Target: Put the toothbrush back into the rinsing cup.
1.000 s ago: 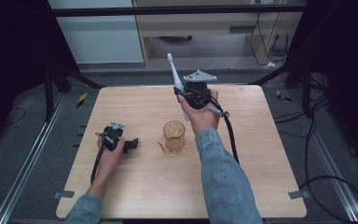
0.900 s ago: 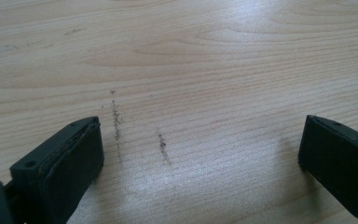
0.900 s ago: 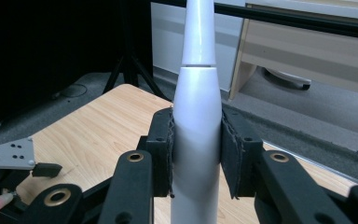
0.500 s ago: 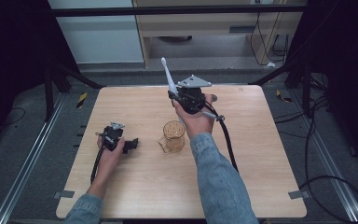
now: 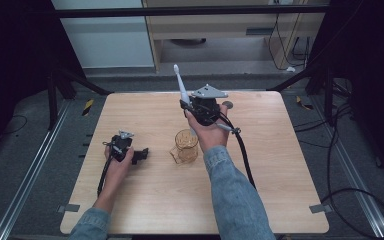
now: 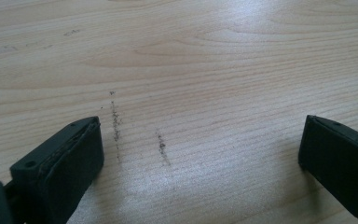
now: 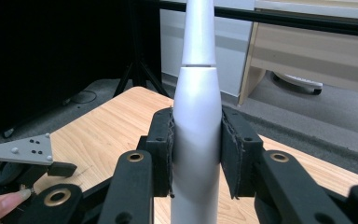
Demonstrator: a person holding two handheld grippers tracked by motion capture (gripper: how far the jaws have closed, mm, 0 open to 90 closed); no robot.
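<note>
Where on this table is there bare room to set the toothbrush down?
The wood right of the glass cup, out to the table's right edge, lies bare apart from the cable. So does the far left corner. The stretch between the left tongs and the cup is tight.

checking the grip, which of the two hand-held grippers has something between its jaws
The right hand-held gripper: its jaws are clamped on the white toothbrush. The left hand-held gripper stands open over bare table.
</note>
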